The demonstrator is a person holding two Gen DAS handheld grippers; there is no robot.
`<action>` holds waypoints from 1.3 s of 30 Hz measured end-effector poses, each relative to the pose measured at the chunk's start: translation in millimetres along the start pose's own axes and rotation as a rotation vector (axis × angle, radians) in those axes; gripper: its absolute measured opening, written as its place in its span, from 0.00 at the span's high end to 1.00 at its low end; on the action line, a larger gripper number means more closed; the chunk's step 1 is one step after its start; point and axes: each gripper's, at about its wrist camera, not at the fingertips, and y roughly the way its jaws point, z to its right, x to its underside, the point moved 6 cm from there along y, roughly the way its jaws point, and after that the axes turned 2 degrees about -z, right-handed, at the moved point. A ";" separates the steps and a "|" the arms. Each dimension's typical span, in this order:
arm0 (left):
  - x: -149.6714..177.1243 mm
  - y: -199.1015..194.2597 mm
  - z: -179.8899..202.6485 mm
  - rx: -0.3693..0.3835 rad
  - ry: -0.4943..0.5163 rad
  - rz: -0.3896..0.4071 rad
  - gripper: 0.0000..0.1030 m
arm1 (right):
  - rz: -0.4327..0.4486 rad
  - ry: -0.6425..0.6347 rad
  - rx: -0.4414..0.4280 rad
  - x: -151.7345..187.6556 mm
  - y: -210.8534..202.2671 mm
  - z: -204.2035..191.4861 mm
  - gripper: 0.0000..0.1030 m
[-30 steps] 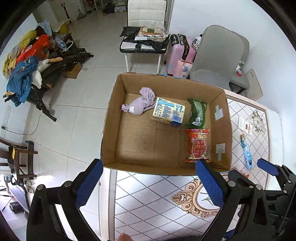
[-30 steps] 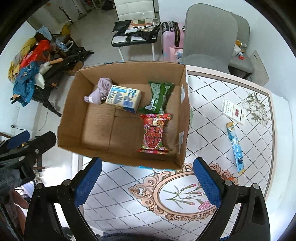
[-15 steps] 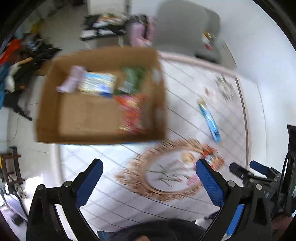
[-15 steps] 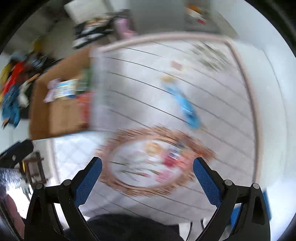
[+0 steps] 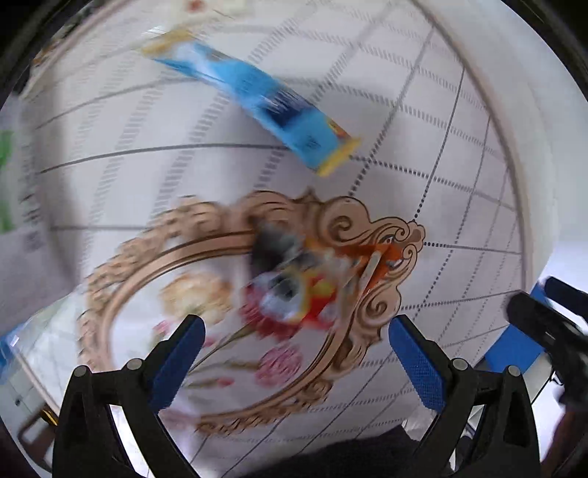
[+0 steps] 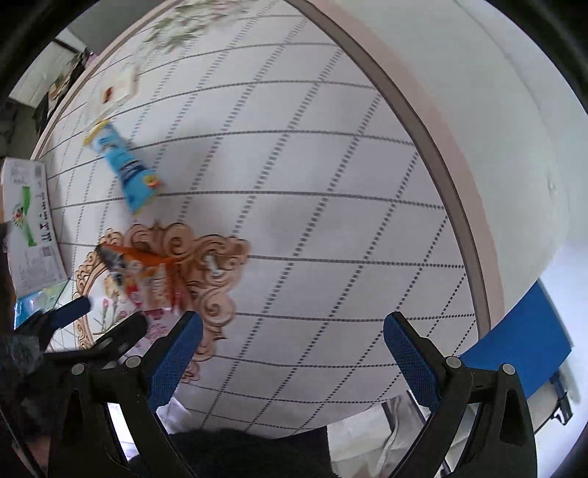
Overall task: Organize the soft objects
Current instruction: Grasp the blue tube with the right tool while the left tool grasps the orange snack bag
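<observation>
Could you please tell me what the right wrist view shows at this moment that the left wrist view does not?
Only the right wrist view shows the white card with a red mark, the leafy print at the far edge of the tablecloth, and the side of the box with a green logo. Only the left wrist view shows the orange snack packet from close above, centred between the open left gripper fingers. Both show the blue packet, the orange snack packet, and the gold oval pattern. The right gripper is open and empty.
</observation>
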 end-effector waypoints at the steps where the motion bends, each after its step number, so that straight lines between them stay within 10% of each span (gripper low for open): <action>1: -6.1 9.5 4.7 -0.008 0.013 -0.006 0.02 | -0.001 0.001 -0.002 -2.7 0.7 4.1 0.02; 7: -6.4 10.3 -3.9 -0.006 -0.006 0.023 0.40 | 0.008 -0.060 -0.029 -25.7 -12.6 -6.0 0.02; 18: 50.0 -0.4 -127.1 0.031 -0.471 0.046 0.40 | -0.011 -0.402 -0.072 -96.4 7.6 -176.9 0.09; 23: 52.7 0.3 -126.8 0.029 -0.486 0.070 0.41 | -0.034 -0.466 0.027 -120.1 34.3 -226.4 0.23; 29: 54.9 -4.2 -131.5 0.040 -0.502 0.084 0.41 | -0.081 -0.456 0.129 -129.3 55.6 -238.0 0.72; 39: 52.3 -10.4 -120.4 0.057 -0.458 0.095 0.45 | -0.095 -0.415 0.087 -105.4 44.2 -211.4 0.83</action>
